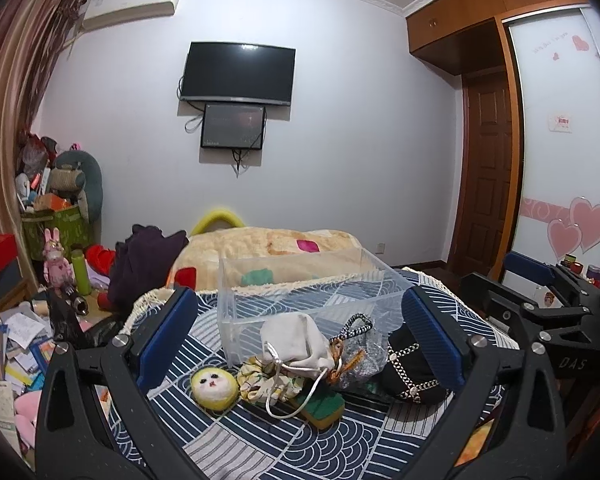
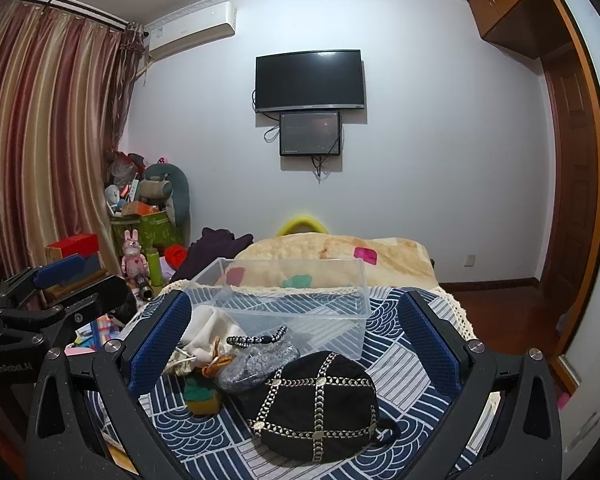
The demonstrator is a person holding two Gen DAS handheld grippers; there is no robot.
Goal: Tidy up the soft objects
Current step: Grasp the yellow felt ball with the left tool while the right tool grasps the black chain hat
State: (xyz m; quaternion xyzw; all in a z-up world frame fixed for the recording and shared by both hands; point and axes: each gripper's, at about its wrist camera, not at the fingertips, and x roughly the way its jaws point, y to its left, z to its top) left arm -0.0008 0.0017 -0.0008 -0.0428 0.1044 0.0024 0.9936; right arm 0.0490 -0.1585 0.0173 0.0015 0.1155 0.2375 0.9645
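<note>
A pile of soft things lies on the blue-and-white patterned cloth (image 1: 236, 436) before a clear plastic bin (image 1: 300, 292). In the left wrist view: a white drawstring pouch (image 1: 296, 340), a yellow round-faced doll (image 1: 214, 388), a green-and-yellow sponge (image 1: 324, 408), a silver glitter bag (image 1: 356, 360) and a black chain-trimmed cap (image 1: 410, 368). My left gripper (image 1: 300, 340) is open, its jaws wide on either side of the pile. In the right wrist view my right gripper (image 2: 296, 340) is open above the black cap (image 2: 320, 400), with the bin (image 2: 292, 300) beyond.
A beige blanket (image 1: 268, 248) and dark clothes (image 1: 144, 264) lie behind the bin. Clutter, a pink rabbit toy (image 1: 56, 264) and a green bottle (image 1: 80, 272) fill the left floor. The other gripper shows at the right edge of the left wrist view (image 1: 540, 304).
</note>
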